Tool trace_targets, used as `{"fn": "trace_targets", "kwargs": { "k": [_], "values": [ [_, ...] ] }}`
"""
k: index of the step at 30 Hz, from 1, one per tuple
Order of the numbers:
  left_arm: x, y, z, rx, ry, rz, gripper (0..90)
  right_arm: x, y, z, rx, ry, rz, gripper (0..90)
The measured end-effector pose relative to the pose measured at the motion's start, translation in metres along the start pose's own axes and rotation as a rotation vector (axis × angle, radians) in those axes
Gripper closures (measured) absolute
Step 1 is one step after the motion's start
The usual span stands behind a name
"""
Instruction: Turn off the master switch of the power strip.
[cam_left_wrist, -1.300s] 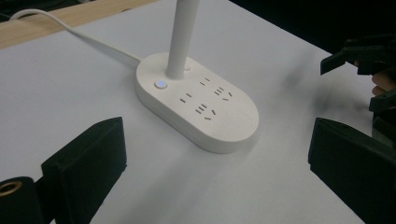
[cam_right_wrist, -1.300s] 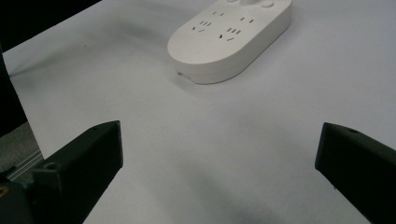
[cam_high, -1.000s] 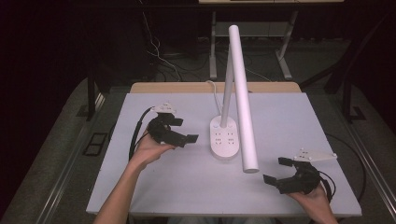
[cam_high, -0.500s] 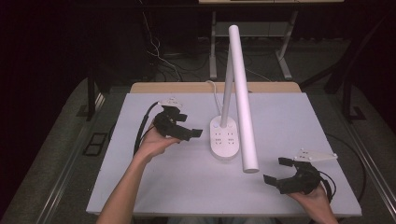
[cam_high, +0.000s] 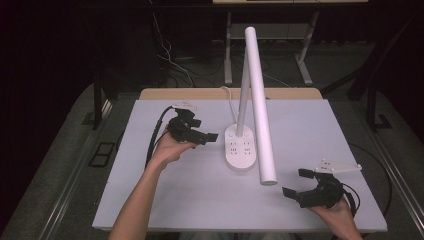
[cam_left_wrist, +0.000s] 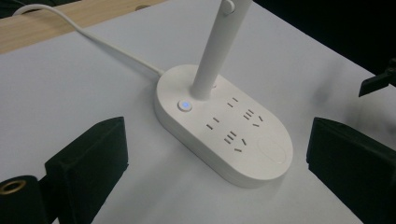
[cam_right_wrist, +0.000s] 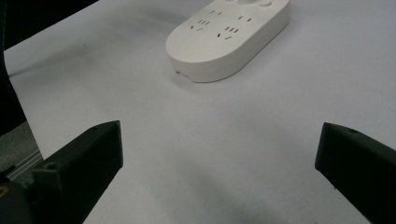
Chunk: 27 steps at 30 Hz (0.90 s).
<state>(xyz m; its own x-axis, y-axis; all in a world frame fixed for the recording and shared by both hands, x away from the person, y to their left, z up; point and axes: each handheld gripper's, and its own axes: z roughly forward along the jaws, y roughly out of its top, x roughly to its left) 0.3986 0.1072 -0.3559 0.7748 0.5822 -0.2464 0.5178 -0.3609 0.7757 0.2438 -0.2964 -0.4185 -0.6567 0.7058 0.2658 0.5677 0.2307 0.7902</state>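
A white desk lamp stands mid-table on an oval base (cam_high: 239, 148) with several sockets on top. Its thin stem rises from the base's far end, and the long tube head (cam_high: 260, 105) reaches over the base toward the front. A small button glows blue (cam_left_wrist: 185, 105) beside the stem. My left gripper (cam_high: 204, 129) hovers just left of the base, open and empty, with the base (cam_left_wrist: 224, 126) framed between its jaws. My right gripper (cam_high: 295, 182) rests near the front right corner, open and empty, and points at the base (cam_right_wrist: 229, 32) from farther off.
The lamp's white cord (cam_left_wrist: 107, 44) runs from the base over the far edge, where a wooden strip (cam_high: 200, 93) borders the white table (cam_high: 200, 200). The tube head overhangs the table between the two grippers. Cables and desk legs lie on the dark floor behind.
My left gripper has edged to the right and slightly away from the person, closer to the lamp base. The right gripper has stayed put.
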Motion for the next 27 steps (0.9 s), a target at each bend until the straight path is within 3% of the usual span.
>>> {"fn": "trace_targets", "kwargs": {
  "k": [9, 27],
  "values": [
    [0.009, 0.000, 0.009, -0.040, 0.019, -0.063, 5.1, 0.000, 0.000, 0.000, 0.000, 0.000, 0.000, 0.2],
    [0.020, -0.003, 0.028, -0.077, 0.037, -0.129, 6.9, -0.001, -0.001, 0.000, 0.006, -0.006, 0.004, 0.2]
  ]
}}
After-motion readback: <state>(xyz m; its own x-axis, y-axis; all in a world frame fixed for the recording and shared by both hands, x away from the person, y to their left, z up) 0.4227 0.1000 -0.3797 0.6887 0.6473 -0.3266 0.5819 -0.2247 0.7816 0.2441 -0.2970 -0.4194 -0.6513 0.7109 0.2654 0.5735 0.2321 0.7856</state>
